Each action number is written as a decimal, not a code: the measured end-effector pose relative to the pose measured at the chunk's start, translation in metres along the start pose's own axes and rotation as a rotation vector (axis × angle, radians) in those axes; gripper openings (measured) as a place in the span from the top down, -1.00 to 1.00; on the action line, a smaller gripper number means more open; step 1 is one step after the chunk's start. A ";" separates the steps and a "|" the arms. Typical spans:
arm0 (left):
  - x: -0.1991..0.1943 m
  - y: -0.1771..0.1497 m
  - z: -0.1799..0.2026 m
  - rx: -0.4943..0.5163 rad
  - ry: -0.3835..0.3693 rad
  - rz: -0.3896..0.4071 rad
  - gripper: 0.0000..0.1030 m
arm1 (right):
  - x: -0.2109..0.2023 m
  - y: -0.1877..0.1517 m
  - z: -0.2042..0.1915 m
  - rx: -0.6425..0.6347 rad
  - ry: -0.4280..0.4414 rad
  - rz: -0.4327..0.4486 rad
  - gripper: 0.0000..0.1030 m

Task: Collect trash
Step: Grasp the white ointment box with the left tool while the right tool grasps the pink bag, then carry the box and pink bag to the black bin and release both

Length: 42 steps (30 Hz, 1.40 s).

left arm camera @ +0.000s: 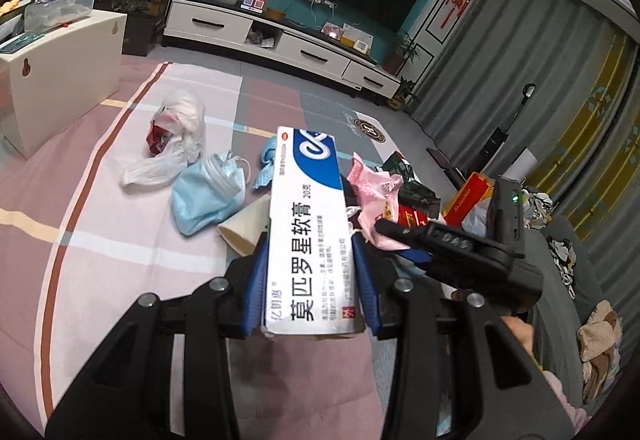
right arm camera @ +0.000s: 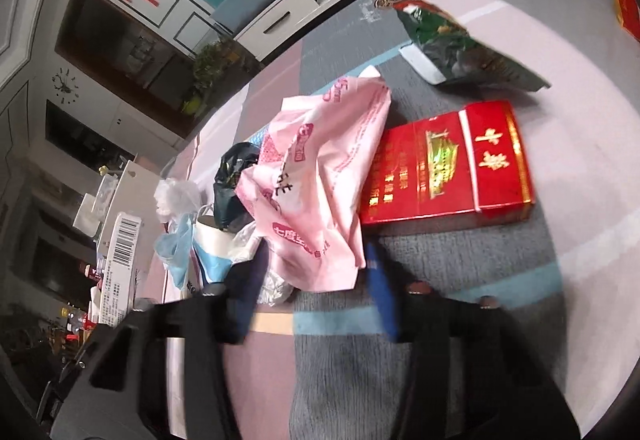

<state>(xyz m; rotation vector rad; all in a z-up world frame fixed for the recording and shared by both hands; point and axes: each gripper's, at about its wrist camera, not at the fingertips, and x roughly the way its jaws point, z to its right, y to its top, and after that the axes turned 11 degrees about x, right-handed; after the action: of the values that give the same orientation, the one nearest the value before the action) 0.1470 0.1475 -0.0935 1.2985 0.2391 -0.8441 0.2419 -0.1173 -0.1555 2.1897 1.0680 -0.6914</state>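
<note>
Right now the ointment box (left arm camera: 308, 232) is clamped lengthwise between the blue pads (left arm camera: 256, 292) of the left gripper (left arm camera: 310, 240), raised over the striped mat (left arm camera: 100, 240). Beyond it, a blue mask (left arm camera: 204, 200) and a white bag (left arm camera: 176, 136) are seen lying on the mat. On the other side, the pink wrapper (right arm camera: 316, 196) is framed between the right gripper's (right arm camera: 316, 268) blurred fingers; whether it is pinched cannot be told. A red pack (right arm camera: 448, 168) is touched by the wrapper's edge, with a green packet (right arm camera: 460, 48) lying further back.
</note>
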 end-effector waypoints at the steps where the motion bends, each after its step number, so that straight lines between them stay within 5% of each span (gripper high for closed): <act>1: 0.001 0.000 -0.002 -0.004 -0.003 0.000 0.20 | -0.001 0.000 0.002 0.003 0.004 0.010 0.59; 3: 0.005 0.003 -0.002 -0.007 -0.003 -0.003 0.20 | -0.003 0.000 0.004 0.010 0.023 0.018 0.77; 13: 0.009 -0.002 0.013 0.026 -0.030 -0.015 0.20 | -0.074 -0.010 -0.011 -0.091 0.053 0.151 0.81; 20: 0.010 -0.007 0.045 0.109 -0.059 -0.023 0.20 | -0.128 -0.011 0.007 -0.159 -0.086 0.279 0.81; 32: 0.035 0.000 0.162 0.273 -0.236 -0.048 0.20 | -0.232 -0.003 0.084 -0.096 -0.254 0.473 0.81; 42: 0.083 0.008 0.267 0.395 -0.339 -0.082 0.20 | -0.271 0.003 0.158 0.011 -0.376 0.486 0.81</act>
<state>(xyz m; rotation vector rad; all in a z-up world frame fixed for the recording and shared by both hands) 0.1315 -0.1294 -0.0591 1.4884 -0.1537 -1.2069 0.0679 -0.3673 -0.0808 2.0969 0.3239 -0.8319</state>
